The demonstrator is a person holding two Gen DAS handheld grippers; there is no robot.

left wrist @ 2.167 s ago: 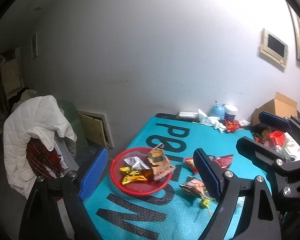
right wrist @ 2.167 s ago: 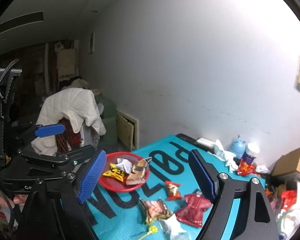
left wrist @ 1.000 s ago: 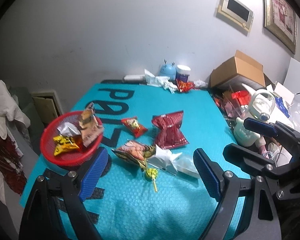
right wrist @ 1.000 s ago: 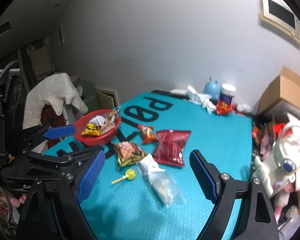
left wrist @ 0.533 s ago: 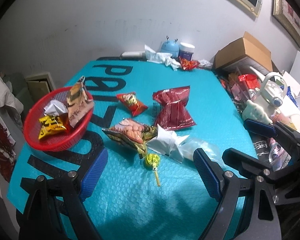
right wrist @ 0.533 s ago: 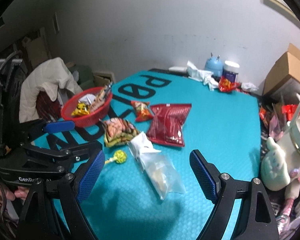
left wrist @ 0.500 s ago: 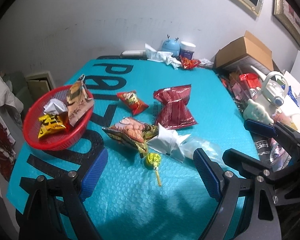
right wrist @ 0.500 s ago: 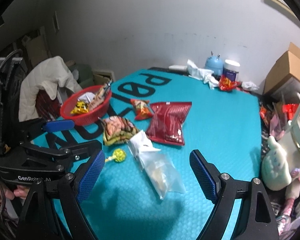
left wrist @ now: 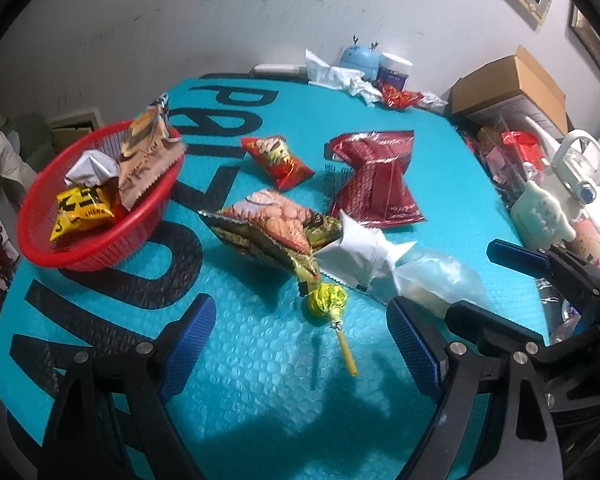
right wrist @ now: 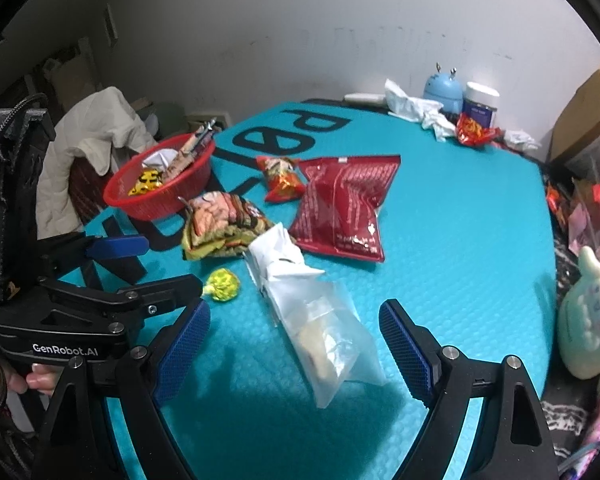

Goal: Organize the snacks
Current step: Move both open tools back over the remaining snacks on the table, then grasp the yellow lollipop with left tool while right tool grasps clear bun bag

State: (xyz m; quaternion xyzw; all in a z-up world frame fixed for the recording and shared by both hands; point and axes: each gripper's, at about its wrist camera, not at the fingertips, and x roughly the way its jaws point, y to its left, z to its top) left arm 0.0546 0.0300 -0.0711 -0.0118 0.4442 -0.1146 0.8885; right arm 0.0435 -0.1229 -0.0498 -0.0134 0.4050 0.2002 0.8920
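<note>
We see a teal bubble-textured mat (left wrist: 260, 380) with black letters, against a white wall (left wrist: 220, 20). Loose snack packets (left wrist: 374, 176) lie beside the red mesh basket (left wrist: 96, 254) at left. Our left gripper (left wrist: 300, 340) and right gripper (right wrist: 294, 340) are released, empty.

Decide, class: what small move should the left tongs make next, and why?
Probably lower the left tongs onto the yellow lollipop. They stand open and empty, the lollipop lies loose on the teal mat right before them, and the red basket already holds other snacks.
</note>
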